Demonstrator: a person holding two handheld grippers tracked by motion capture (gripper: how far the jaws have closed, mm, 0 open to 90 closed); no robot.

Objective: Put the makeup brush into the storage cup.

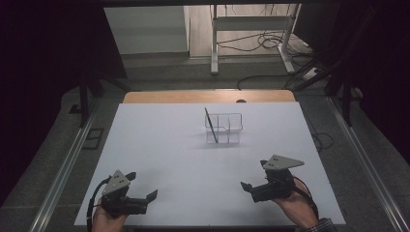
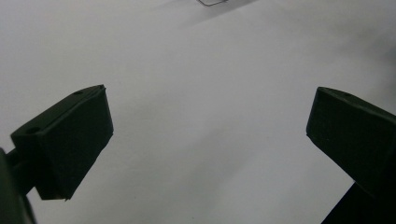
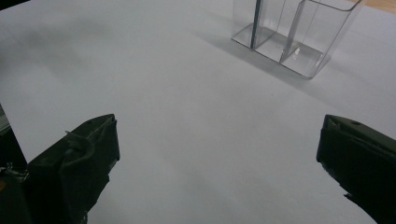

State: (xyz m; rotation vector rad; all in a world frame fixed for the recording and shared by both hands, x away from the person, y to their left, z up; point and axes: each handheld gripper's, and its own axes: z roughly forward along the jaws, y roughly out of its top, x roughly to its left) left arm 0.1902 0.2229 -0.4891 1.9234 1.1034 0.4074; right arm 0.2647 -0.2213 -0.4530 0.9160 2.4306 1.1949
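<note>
The clear divided organiser (image 1: 224, 128) stands at 12 o'clock on the white table (image 1: 159, 145), well apart from both tools. A dark pen (image 1: 211, 124) leans in its left compartment. The left gripper (image 1: 143, 184) at 7 o'clock and the right gripper (image 1: 252, 181) at 5 o'clock rest with jaws spread — empty. Risk: the organiser is light and likely to tip or slide if a jaw strikes its wall; a steep approach could knock the tilted pen out.

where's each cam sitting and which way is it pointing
High view: above the near table edge, looking forward and down; both hands, left tongs, right tongs.
Left gripper view: rides the left tongs, low over the white table.
Right gripper view: rides the right tongs, facing the clear organizer.
Shared: the organizer and table.
</note>
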